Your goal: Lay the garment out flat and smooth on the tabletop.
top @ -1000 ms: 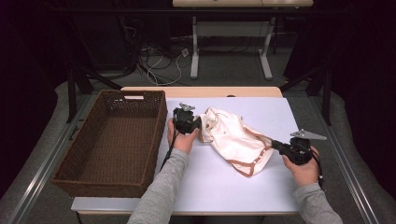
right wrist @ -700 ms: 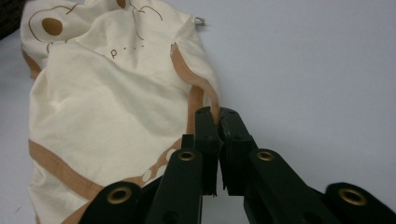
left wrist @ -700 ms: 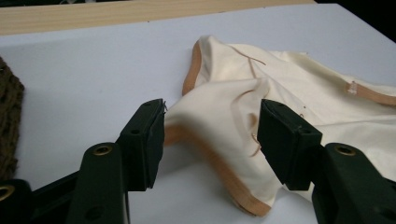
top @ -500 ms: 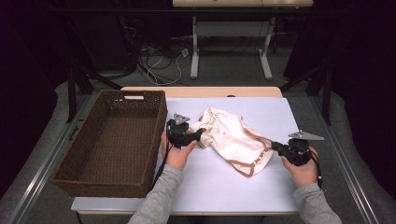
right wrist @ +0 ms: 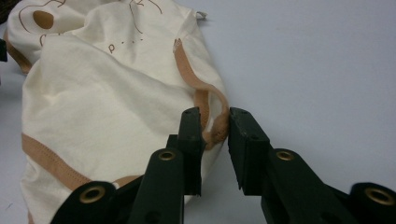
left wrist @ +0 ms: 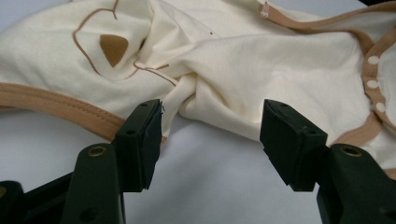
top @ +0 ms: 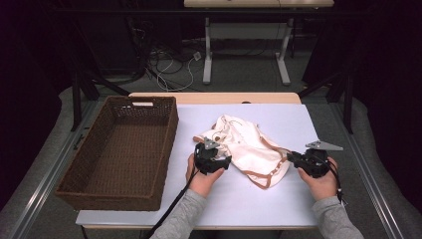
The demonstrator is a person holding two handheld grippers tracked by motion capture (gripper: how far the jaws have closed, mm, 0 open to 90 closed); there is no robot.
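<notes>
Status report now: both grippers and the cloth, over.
Left gripper open, just opened, at garment edge. Right gripper easing open, brown trim between jaws. Basket beside, nothing blocking.

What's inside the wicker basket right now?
The wicker basket shows a bare woven floor; nothing lies in it. Its near wall hides a strip of floor. The cream garment lies on the table beside it.

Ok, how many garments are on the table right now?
1: a cream garment with tan trim, crumpled on the white table between the left gripper and right gripper, right of the basket. Folds could hide another.
</notes>
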